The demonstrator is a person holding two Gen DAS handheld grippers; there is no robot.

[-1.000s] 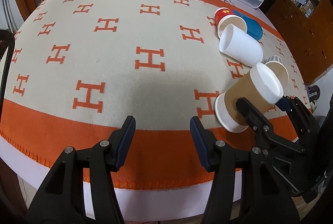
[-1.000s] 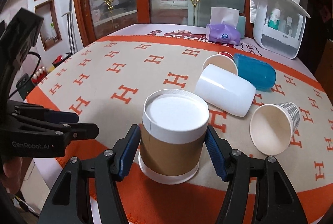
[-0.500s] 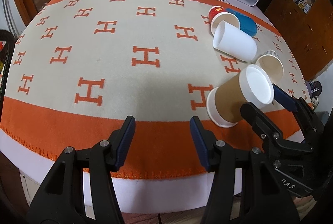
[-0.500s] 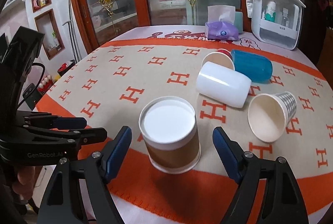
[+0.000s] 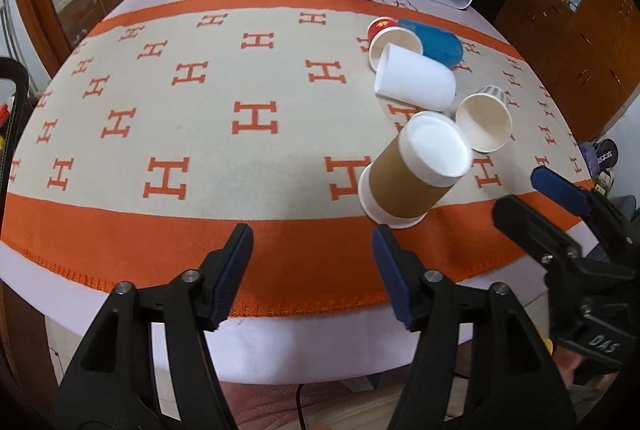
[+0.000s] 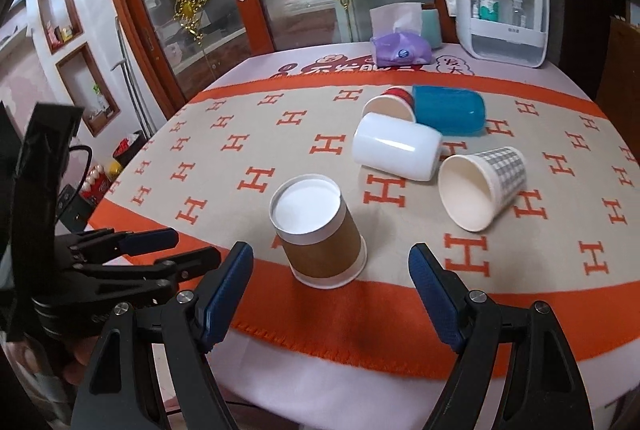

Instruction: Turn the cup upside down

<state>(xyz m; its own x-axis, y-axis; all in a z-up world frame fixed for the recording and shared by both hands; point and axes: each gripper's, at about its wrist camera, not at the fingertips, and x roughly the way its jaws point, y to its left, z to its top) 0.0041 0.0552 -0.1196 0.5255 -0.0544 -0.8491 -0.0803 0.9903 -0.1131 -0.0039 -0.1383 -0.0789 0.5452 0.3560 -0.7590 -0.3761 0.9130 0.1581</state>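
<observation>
A brown paper cup [image 6: 320, 230] with white rims stands upside down on the orange band of the cloth, its white base facing up; it also shows in the left wrist view [image 5: 412, 176]. My right gripper [image 6: 330, 278] is open and empty, drawn back from the cup over the table's front edge; it shows at the right of the left wrist view [image 5: 536, 198]. My left gripper [image 5: 312, 270] is open and empty over the front edge, left of the cup, and shows at the left of the right wrist view [image 6: 160, 250].
Behind the brown cup lie a white cup [image 6: 396, 146], a checked paper cup [image 6: 480, 186], a blue cup [image 6: 448, 110] and a red paper cup [image 6: 390, 106], all on their sides. A tissue pack [image 6: 400, 48] and a white organiser box [image 6: 500, 14] stand at the far edge.
My right gripper opened, let go of the brown cup and pulled back toward the table edge. The cup stays upside down on the cloth. My left gripper also drew back a little.
</observation>
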